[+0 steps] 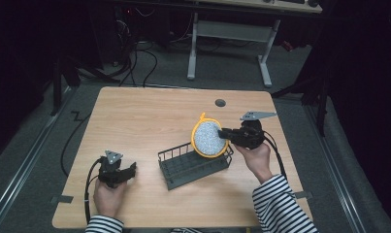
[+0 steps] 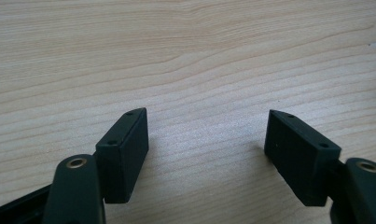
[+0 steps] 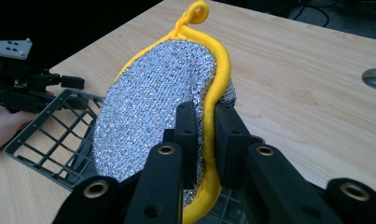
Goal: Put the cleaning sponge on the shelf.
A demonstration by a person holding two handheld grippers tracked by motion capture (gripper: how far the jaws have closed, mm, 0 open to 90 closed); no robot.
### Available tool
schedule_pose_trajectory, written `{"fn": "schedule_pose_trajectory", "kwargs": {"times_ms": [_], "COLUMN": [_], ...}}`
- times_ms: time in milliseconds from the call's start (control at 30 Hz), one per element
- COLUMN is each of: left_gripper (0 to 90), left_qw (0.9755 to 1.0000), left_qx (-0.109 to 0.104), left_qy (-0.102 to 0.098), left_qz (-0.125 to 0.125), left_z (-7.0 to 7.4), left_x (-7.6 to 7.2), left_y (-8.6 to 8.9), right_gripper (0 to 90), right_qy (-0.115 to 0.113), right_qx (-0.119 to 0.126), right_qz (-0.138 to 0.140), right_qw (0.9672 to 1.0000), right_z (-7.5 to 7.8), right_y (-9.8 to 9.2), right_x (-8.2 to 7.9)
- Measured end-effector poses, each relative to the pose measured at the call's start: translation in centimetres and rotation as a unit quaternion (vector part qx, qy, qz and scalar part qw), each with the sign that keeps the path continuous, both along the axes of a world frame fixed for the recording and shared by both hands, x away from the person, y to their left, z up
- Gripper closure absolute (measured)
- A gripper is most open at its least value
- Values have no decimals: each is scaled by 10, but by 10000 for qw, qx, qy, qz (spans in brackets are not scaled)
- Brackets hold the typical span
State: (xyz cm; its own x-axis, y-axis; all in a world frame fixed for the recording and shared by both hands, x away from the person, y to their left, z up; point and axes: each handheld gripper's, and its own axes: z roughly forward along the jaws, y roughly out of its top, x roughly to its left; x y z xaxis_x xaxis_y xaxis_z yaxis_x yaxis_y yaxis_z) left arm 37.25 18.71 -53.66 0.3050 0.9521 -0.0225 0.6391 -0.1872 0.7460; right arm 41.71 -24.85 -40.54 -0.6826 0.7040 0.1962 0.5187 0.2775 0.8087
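**Silver pad held over a wire rack**

The room is dark, with grey carpet, loose black cables and the white legs of a second desk [image 1: 229,36] at the back. In front stands a pale wood-grain table [image 1: 144,116] with rounded corners and a small grey round cap [image 1: 220,103] set in its far side.

On the table sits a dark grey wire rack [image 1: 193,165], oblong, with an open grid floor and low barred walls. It lies at a slant, near the middle.

The pad [image 1: 208,138] is a round scouring pad of glittery silver mesh, edged in smooth yellow binding that ends in a small loop at the top. It stands on edge above the right end of the rack, its lower rim down at the rack's wall.

The right gripper [image 1: 225,134] has its black jaws pressed together on the pad's yellow edge, with the mesh squeezed between them. The left gripper [image 1: 132,169] rests low on the table, left of the rack, its jaws spread wide over bare wood.
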Motion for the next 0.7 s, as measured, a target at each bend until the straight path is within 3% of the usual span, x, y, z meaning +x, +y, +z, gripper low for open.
{"fn": "schedule_pose_trajectory", "kwargs": {"times_ms": [700], "left_gripper": [311], "left_qw": [10000], "left_qx": [-5], "left_qy": [1], "left_qz": [0], "left_z": [0], "left_x": [0], "left_y": [0], "right_gripper": [803], "right_qy": [75], "right_qx": [-482], "right_qz": [227], "right_qw": [9986], "right_z": [-16], "right_y": [18], "right_x": [0]}}
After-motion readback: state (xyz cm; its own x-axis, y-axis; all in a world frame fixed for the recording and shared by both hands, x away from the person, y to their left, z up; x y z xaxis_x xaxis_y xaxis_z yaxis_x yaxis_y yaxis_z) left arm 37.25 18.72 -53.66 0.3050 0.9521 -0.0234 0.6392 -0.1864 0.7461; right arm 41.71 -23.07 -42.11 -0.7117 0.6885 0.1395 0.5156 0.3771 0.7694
